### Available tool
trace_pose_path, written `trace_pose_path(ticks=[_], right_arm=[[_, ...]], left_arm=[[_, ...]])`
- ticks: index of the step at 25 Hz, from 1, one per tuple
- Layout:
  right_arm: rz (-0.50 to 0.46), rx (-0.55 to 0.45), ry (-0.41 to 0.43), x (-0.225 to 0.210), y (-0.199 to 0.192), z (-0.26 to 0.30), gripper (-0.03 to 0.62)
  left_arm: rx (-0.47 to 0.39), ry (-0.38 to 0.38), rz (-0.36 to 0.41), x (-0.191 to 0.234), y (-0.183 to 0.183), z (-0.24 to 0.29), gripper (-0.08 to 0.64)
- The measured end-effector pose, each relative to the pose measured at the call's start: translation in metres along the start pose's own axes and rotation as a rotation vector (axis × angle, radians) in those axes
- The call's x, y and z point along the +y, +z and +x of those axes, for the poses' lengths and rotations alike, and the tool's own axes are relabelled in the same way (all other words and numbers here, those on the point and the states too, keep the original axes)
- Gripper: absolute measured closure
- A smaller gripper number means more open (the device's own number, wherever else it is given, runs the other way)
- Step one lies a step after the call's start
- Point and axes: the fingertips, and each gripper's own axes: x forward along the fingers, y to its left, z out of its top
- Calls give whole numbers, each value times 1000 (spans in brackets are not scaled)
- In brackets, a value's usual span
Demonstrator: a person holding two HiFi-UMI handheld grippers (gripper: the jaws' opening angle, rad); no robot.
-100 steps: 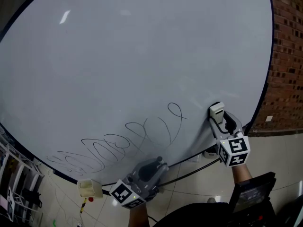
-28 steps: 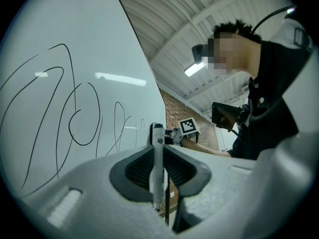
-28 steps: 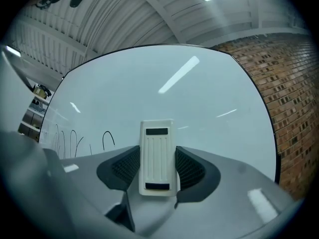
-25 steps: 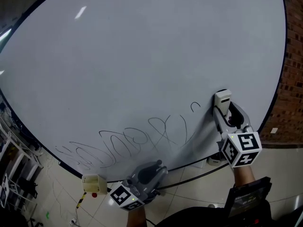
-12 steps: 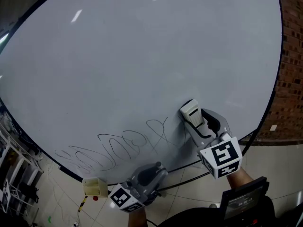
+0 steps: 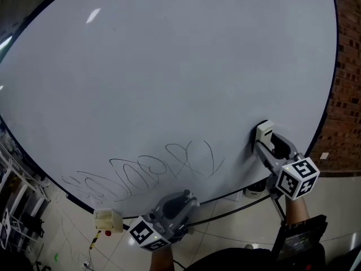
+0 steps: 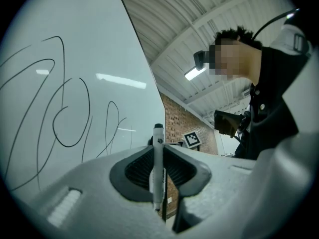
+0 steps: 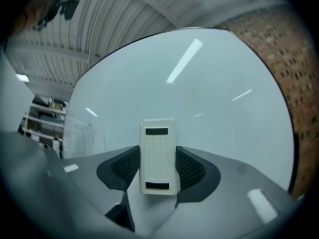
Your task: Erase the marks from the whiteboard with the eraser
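Currently right gripper [image 6: 264, 139] pinches eraser [image 6: 262, 130] at whiteboard [image 6: 169, 66]; marks [image 6: 163, 165] stretch away leftward from it, nearer left gripper [image 6: 181, 201], which clamps a marker [image 7: 157, 168].

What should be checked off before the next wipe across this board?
1. Eraser clamped in the right claw: ok.
2. Eraser lined up on the scribbles: not ok, it sits to their right, apart from them.
3. Eraser pressed flat on the whiteboard: cannot tell.
4. Board wiped clean: not ok, scribbles cross its lower part.
5. Left claw out of the wiping path: ok, it holds a marker below the board's lower edge.
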Motion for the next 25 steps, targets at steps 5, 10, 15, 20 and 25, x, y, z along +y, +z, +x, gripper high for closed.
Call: trace_pose_path(ticks=[5,10,15,20,25], right_arm=[[155,-31,285,39,-27,-32,367],[229,-34,432,55,-42,-48,367],[233,-8,522,61,-46,-55,367],[231,2,592,59,-41,-58,367],[246,10,644,47,-36,-66,367]], left_arm=[[6,-24,-5,-12,-5,25,499],[3,-28,-4,-21,-12,49,499],[0,-12,1,-31,-17,70,499],[3,37,17,-36,-24,80,499],[4,82,20,-44,-30,93,499]])
